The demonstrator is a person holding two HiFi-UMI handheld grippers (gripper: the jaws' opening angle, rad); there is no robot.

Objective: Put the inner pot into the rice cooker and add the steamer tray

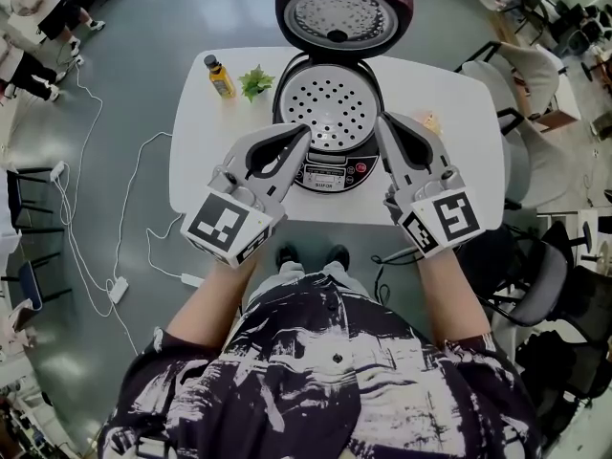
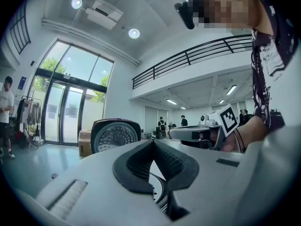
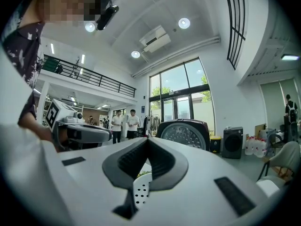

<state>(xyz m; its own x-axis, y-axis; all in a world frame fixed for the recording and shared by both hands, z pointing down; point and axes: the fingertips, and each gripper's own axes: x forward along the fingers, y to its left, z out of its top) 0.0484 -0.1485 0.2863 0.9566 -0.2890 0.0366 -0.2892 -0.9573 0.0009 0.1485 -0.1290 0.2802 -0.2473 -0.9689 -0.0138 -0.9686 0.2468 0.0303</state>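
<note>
Steamer tray point(image 1: 330, 108) level in rice cooker point(image 1: 331, 173), hollow up; left claw point(image 1: 306, 130), right claw point(image 1: 380, 120) closed.

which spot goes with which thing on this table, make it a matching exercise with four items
Things:
1 steamer tray
2 yellow bottle
3 small plant
4 lid

Places:
a between the bottle and the rice cooker
b swung up open, behind the cooker
c sitting inside the cooker
d toward the far left corner of the table

Pairs: 1-c; 2-d; 3-a; 4-b
</note>
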